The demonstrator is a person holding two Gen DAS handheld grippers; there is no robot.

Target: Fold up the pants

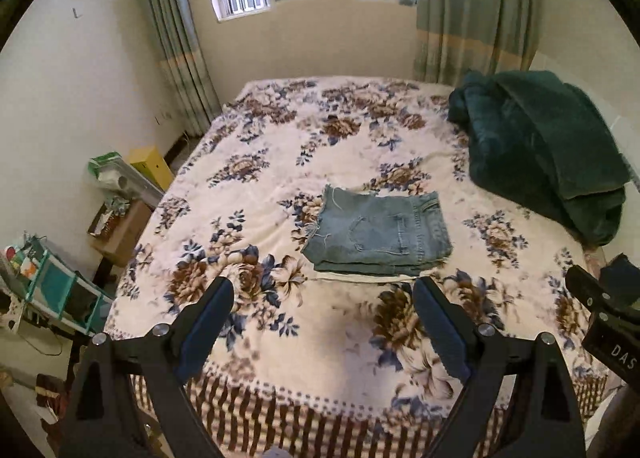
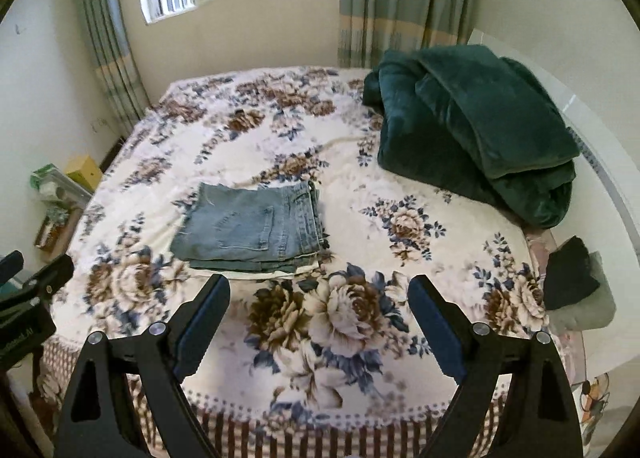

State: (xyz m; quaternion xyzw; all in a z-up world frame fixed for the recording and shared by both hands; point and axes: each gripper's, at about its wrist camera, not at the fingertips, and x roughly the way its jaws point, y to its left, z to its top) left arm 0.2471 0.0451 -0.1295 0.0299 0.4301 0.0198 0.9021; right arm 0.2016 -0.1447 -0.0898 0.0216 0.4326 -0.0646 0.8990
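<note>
The pants are light blue denim (image 1: 380, 232), folded into a flat rectangular stack in the middle of the floral bedspread (image 1: 280, 145), with a back pocket facing up. They also show in the right wrist view (image 2: 250, 227), left of centre. My left gripper (image 1: 323, 288) is open and empty, held above the bed's near edge, a little short of the pants. My right gripper (image 2: 319, 286) is open and empty too, at the same distance and to the right of the pants. The right gripper's body shows at the left wrist view's right edge (image 1: 608, 318).
A rolled dark green blanket (image 2: 472, 129) lies at the bed's far right. A dark cloth on a grey cushion (image 2: 576, 286) sits at the bed's right edge. Boxes and a small cluttered table (image 1: 120, 197) stand left of the bed. Curtains and a window are behind.
</note>
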